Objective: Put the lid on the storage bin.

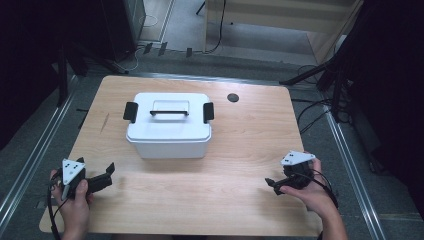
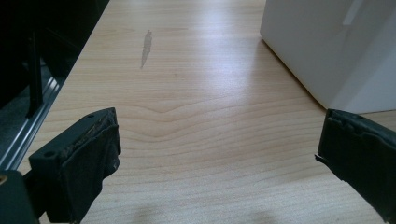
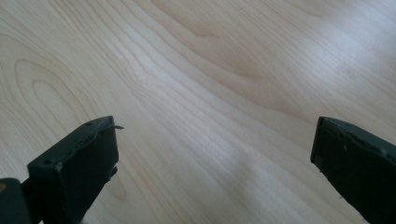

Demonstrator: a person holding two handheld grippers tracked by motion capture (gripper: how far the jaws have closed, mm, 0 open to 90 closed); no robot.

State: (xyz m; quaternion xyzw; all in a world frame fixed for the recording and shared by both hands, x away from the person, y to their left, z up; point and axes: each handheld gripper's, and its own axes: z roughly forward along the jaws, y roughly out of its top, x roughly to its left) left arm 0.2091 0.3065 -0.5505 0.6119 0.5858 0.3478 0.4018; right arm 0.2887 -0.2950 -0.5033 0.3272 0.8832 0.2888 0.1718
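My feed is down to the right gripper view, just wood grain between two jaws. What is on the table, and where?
Observer: A white lidded storage box stands at the middle of the table, toward the far side, lid on.
Operator: How does the lid fasten?
Observer: A black latch sits at each end, and a black handle lies across the top.
Operator: Where is the other gripper?
Observer: The left gripper is at the near left, jaws open, aimed toward the box; the left gripper view shows the box's corner ahead on its right.
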